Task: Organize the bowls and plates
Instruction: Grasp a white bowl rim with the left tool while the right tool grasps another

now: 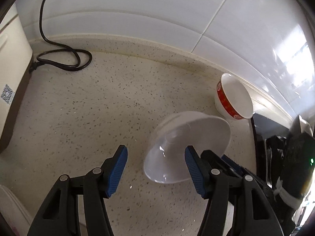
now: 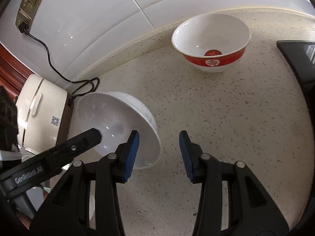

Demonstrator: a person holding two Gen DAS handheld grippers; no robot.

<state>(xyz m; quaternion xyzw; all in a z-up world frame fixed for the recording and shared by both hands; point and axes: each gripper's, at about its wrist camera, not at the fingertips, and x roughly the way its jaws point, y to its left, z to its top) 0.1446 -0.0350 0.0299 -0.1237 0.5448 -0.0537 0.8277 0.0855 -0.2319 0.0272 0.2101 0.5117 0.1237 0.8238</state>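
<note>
A plain white bowl (image 1: 187, 145) is tilted on its side above the speckled counter, between the two grippers; it also shows in the right wrist view (image 2: 118, 123). My left gripper (image 1: 155, 169) is open, its right finger (image 1: 194, 171) against the bowl's rim. My right gripper (image 2: 159, 155) is open, its left finger (image 2: 131, 155) at the bowl's other rim. What bears the bowl's weight is unclear. A white bowl with a red band (image 2: 211, 41) stands upright near the wall, also seen in the left wrist view (image 1: 234, 98).
A cream rice cooker (image 2: 41, 118) stands at the left with its black cord (image 1: 65, 59) looped on the counter (image 1: 98, 108). A dark flat appliance (image 2: 297, 59) lies at the right. A power strip (image 2: 29, 2) hangs on the tiled wall.
</note>
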